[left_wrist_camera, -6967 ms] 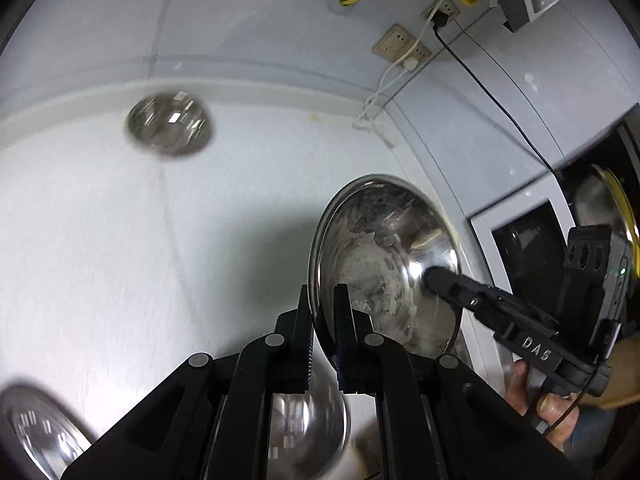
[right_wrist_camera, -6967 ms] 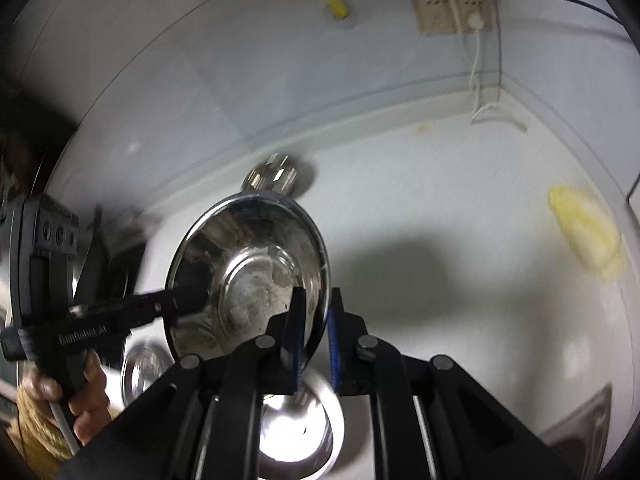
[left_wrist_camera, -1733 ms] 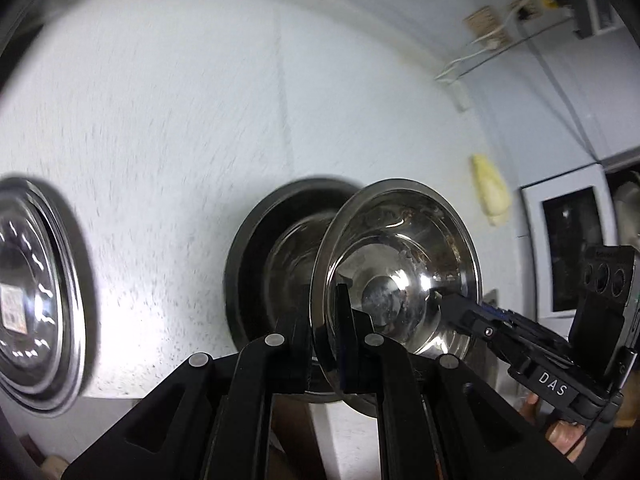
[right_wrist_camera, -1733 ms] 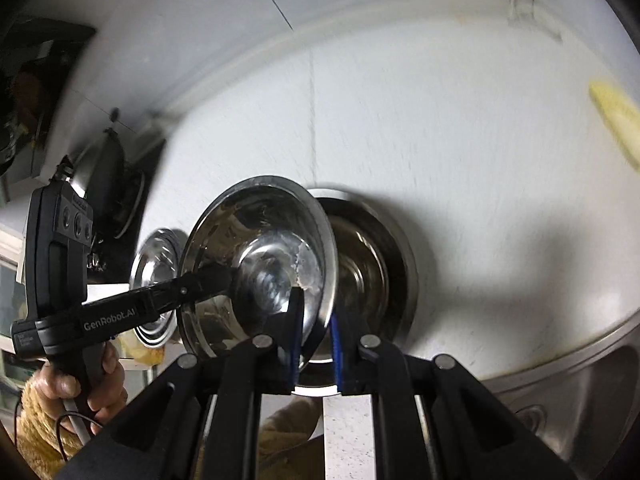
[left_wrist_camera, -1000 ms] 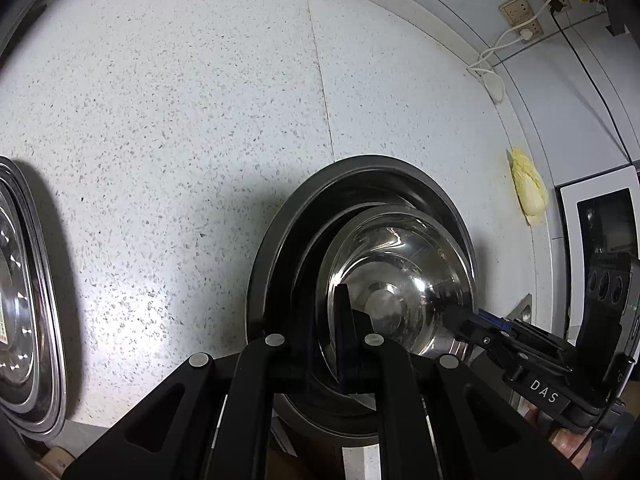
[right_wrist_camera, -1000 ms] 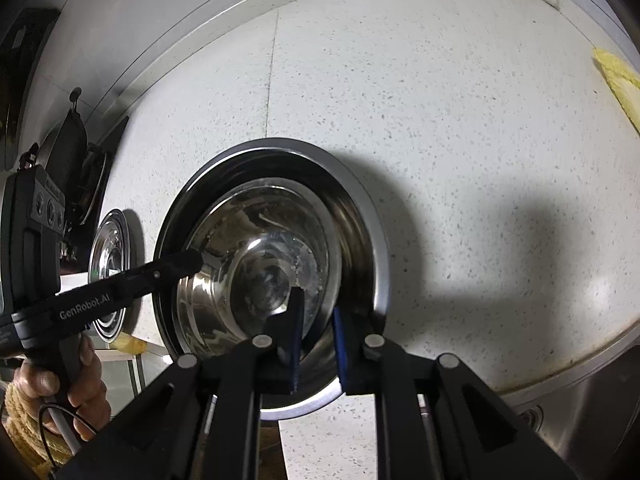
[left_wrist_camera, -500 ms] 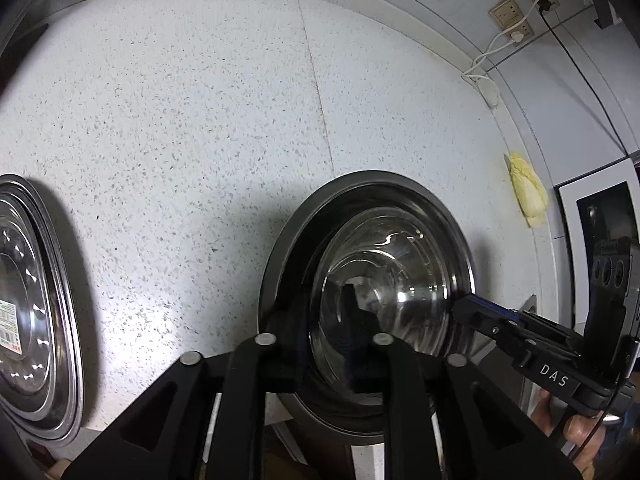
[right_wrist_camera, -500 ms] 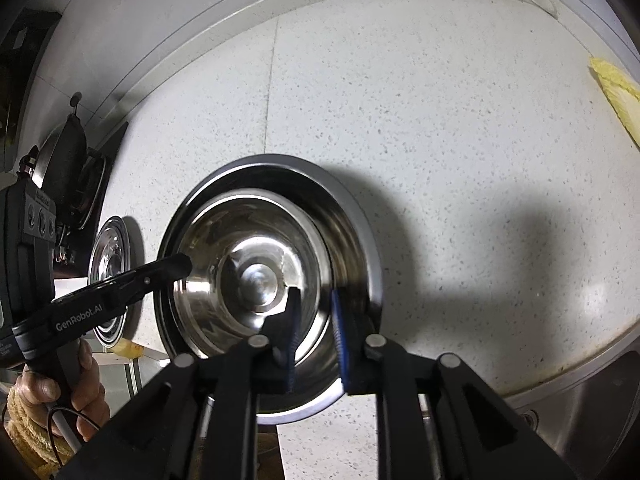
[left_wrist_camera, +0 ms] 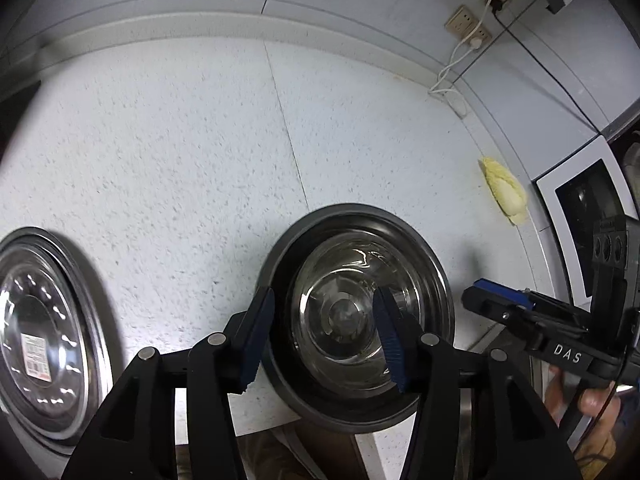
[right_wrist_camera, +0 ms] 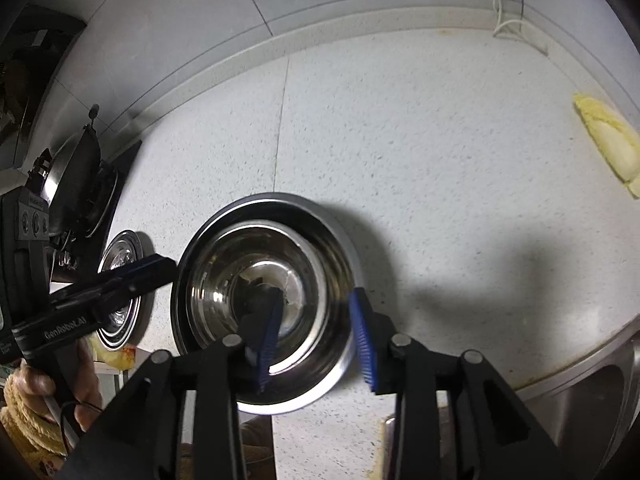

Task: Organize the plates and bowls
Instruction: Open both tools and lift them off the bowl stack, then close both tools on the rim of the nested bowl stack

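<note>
A small steel bowl (left_wrist_camera: 340,316) lies nested inside a larger dark-rimmed steel bowl (left_wrist_camera: 288,248) near the counter's front edge. My left gripper (left_wrist_camera: 322,340) hovers just above it. Its jaws are opening, and the blue pads (left_wrist_camera: 256,336) touch nothing. In the right wrist view the same nested bowl (right_wrist_camera: 240,280) sits in the big bowl (right_wrist_camera: 340,240). My right gripper (right_wrist_camera: 316,340) hangs over its right rim, jaws opening, with nothing pressed between them. Each gripper shows in the other's view: the right gripper (left_wrist_camera: 480,292) and the left gripper (right_wrist_camera: 164,268).
A stack of steel plates (left_wrist_camera: 40,344) lies left of the bowls, also seen as plates (right_wrist_camera: 120,288). A yellow cabbage leaf (right_wrist_camera: 612,144) rests at the right. A sink (right_wrist_camera: 600,400) is at lower right, a stove with a wok (right_wrist_camera: 80,168) at left, and wall sockets (left_wrist_camera: 464,24) behind.
Both grippers have let go of the small bowl's rim and their jaws have spread. The bowl now rests level in the larger bowl, and both grippers have risen.
</note>
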